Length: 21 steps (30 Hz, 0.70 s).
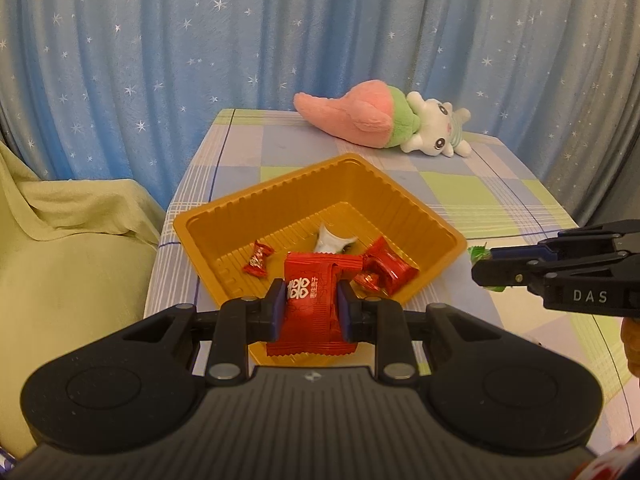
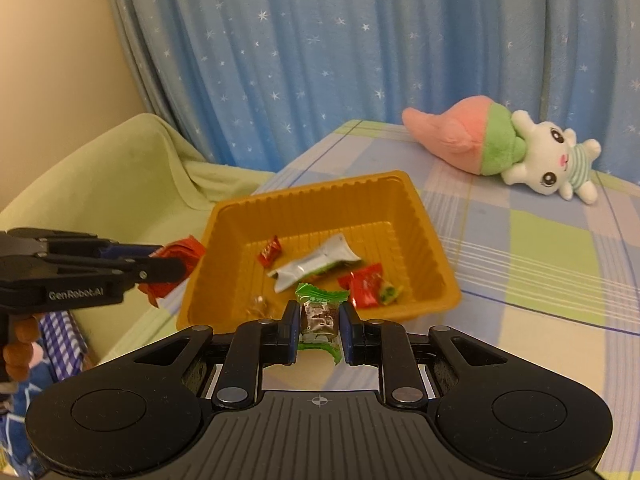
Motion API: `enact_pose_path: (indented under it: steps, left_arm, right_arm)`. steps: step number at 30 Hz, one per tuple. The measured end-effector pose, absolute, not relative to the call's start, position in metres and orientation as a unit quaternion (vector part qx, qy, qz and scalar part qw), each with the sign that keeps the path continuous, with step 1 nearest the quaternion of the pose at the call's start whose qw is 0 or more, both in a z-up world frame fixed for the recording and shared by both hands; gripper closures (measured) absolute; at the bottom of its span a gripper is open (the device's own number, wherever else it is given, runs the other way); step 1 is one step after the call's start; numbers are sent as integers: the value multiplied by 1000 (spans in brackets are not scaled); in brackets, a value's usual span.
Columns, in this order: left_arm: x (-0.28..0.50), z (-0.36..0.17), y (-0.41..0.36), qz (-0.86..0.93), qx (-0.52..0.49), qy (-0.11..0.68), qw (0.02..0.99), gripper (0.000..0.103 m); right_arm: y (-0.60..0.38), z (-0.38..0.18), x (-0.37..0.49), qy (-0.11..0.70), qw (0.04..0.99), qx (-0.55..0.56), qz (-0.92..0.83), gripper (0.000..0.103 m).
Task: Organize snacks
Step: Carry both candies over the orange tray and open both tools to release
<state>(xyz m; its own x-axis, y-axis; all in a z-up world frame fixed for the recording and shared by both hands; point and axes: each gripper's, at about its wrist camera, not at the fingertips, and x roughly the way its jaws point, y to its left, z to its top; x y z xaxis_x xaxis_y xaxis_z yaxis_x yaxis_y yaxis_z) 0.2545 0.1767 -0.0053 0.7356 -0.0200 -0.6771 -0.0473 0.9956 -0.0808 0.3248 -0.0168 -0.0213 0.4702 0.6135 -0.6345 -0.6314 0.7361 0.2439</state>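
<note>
- The tray [image 1: 224, 220] sits near the desk's left edge, toward its near end. It already holds several snacks: a small red candy [image 1: 258, 264], a white wrapper [image 1: 330, 240] and red packets [image 1: 386, 270] toward its right wall. The right wrist view also shows a clear-wrapped sweet [image 2: 258, 304] by its near wall.
- The left tool [image 1: 312, 306] is closed on a red packet [image 1: 314, 304], held over the tray's near rim.
- The right tool [image 2: 320, 318] is clamped narrow on a green candy [image 2: 320, 314], just short of the tray's near rim.
- Judged from this, the sorting is well under way: two more snacks look ready to drop in. Whether more lie loose elsewhere cannot be told; no loose snack shows on the visible desk.
- The desk [image 1: 500, 196] wears a checked cloth in pale blue, green and cream.
- A plush toy [image 1: 384, 122] lies on its side at the far edge, well apart from the tray.
- A green-covered seat [image 1: 80, 248] stands just beside the left edge.
- A blue star-print curtain [image 1: 280, 32] hangs behind everything.
</note>
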Motion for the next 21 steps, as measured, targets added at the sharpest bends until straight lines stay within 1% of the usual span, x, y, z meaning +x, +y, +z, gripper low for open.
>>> enact_pose_path:
  steps: [13, 21]
  left_arm:
    - [302, -17, 200, 3, -48, 381, 923, 79]
    - [319, -31, 212, -8, -50, 397, 917, 79]
  right_arm:
    - [29, -38, 365, 395, 849, 27, 350, 82]
    - [52, -57, 379, 421, 841, 25, 340, 82]
